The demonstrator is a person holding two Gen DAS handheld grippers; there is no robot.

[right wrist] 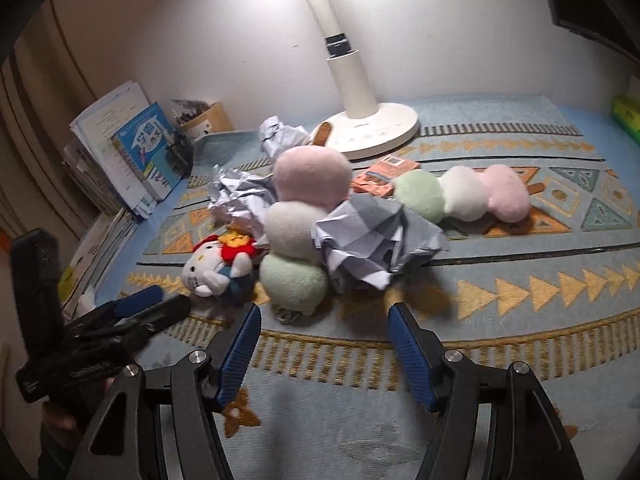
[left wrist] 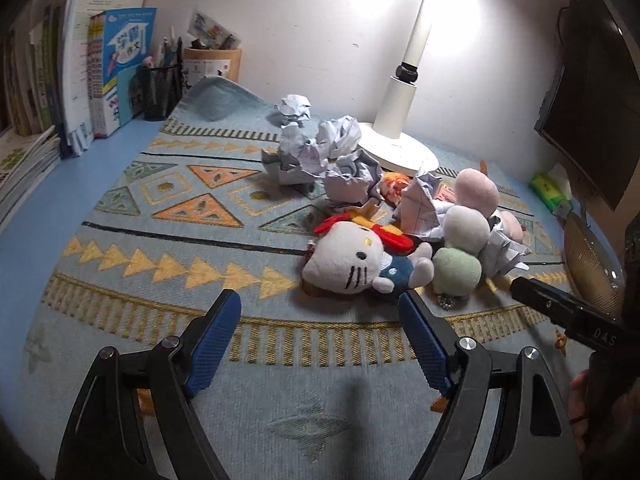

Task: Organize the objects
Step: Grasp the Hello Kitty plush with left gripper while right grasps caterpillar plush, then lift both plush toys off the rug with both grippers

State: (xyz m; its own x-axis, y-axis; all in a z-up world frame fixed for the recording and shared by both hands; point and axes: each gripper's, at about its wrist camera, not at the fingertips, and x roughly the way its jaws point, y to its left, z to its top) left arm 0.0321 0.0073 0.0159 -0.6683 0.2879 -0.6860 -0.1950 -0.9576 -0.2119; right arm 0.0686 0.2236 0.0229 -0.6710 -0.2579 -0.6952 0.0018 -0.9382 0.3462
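A white cat plush (left wrist: 348,264) with a red bow lies on the patterned blue mat (left wrist: 160,240), just ahead of my left gripper (left wrist: 320,312), which is open and empty. To its right lies a pink, white and green dumpling plush (left wrist: 466,228). Several crumpled papers (left wrist: 340,136) sit behind. In the right wrist view the dumpling plush (right wrist: 296,232) is straight ahead of my open, empty right gripper (right wrist: 324,314), and a crumpled paper (right wrist: 372,240) leans against it. A second dumpling plush (right wrist: 464,196) lies further right. The cat plush (right wrist: 216,268) is at the left.
A white lamp base (left wrist: 396,148) stands behind the pile. Books (left wrist: 116,72) and a mesh pen holder (left wrist: 160,88) line the back left. An orange box (right wrist: 384,176) lies near the lamp. A dark monitor (left wrist: 592,80) hangs at the right.
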